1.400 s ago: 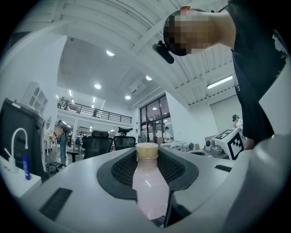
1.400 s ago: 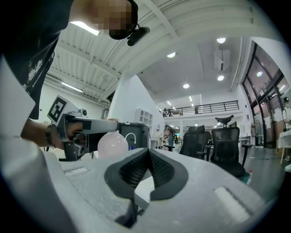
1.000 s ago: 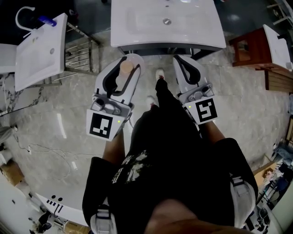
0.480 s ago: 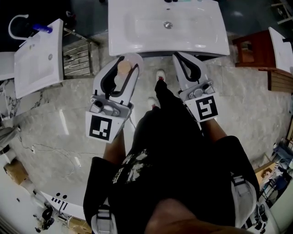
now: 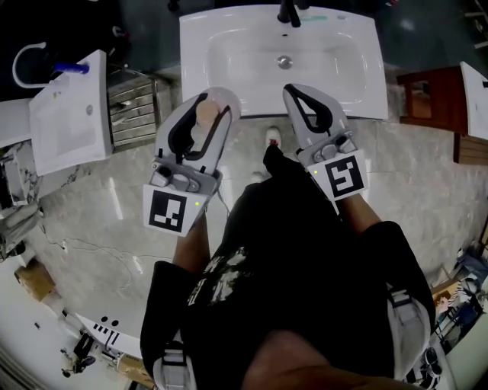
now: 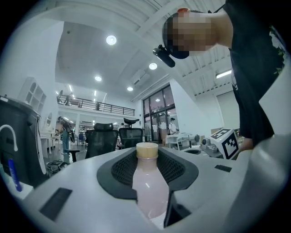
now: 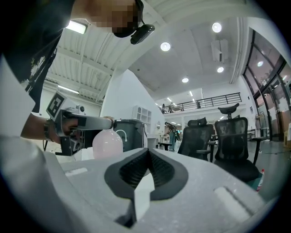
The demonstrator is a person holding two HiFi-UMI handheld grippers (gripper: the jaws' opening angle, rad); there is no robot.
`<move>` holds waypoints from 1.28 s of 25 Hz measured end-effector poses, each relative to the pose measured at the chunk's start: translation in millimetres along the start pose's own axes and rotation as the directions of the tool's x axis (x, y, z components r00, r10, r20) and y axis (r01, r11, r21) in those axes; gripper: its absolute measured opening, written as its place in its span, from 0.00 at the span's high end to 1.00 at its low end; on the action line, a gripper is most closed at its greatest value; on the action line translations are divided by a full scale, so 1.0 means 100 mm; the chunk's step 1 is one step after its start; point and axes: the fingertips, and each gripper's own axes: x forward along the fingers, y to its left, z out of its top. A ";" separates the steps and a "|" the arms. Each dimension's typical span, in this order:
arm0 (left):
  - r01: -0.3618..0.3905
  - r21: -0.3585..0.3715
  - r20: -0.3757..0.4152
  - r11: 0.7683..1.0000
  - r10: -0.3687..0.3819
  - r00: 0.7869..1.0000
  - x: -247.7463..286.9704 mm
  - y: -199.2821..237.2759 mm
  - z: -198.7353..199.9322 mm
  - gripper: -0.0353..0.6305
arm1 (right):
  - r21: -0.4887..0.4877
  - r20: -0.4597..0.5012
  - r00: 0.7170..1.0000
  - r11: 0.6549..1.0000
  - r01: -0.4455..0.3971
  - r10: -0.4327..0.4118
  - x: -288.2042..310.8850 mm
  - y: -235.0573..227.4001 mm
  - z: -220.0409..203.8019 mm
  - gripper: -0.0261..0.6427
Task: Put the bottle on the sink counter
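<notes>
Pink under its tan cap (image 6: pixel 147 150), the bottle (image 6: pixel 146 182) is clamped between the jaws of my left tool (image 5: pixel 213 97). It hangs over the marble floor (image 5: pixel 99 206), right at the front edge of the white sink and not yet above it. My right tool (image 5: pixel 299 91) rides alongside, jaws together with nothing in them. The step in hand is the carry onto the tabletop (image 5: pixel 197 53), and I would aim for the flat strip to the left of the basin (image 5: pixel 282 65), since that lies straight ahead of the loaded tool. The bottle looks upright to me, cap uppermost, though the steep view from above makes that hard to be sure of. I would hold the tool level so the base meets the surface flat. I want it well in from the front lip and off the curve that slopes into the basin, where a rounded bottle could slide or tip. I would lower until the base bears its own weight, then part the jaws only a little and draw straight back. The right tool should stay clear of the dark tap (image 5: pixel 290 11) at the back.
</notes>
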 end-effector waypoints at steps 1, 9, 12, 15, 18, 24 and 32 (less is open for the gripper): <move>-0.007 0.001 0.001 1.000 0.007 1.000 0.08 0.03 0.01 0.72 | 0.001 0.001 1.000 1.000 -0.011 0.011 0.05 -0.07 0.00 0.97; -0.072 -0.007 -0.019 0.997 0.071 0.997 0.55 0.35 -0.06 0.72 | 0.011 -0.019 0.996 0.996 -0.086 0.086 0.47 -0.47 -0.19 0.97; -0.071 -0.001 -0.045 0.997 0.071 0.996 0.73 0.48 -0.21 0.72 | 0.041 -0.036 0.995 0.995 -0.088 0.090 0.63 -0.62 -0.38 0.97; -0.071 -0.008 -0.056 0.997 0.071 0.996 0.87 0.57 -0.37 0.72 | 0.052 -0.061 0.994 0.995 -0.088 0.091 0.72 -0.72 -0.58 0.97; -0.058 -0.014 -0.069 0.998 0.057 0.996 0.92 0.60 -0.49 0.72 | 0.048 -0.075 0.994 0.996 -0.079 0.082 0.75 -0.78 -0.68 0.97; -0.054 -0.015 -0.096 0.998 0.053 0.994 1.02 0.65 -0.71 0.72 | 0.054 -0.088 0.992 0.995 -0.081 0.085 0.82 -0.81 -0.83 0.97; -0.081 -0.019 -0.158 0.996 0.077 0.984 1.25 1.43 -1.33 0.72 | 0.068 -0.131 0.978 0.986 -0.153 0.161 1.67 -0.63 -1.23 0.97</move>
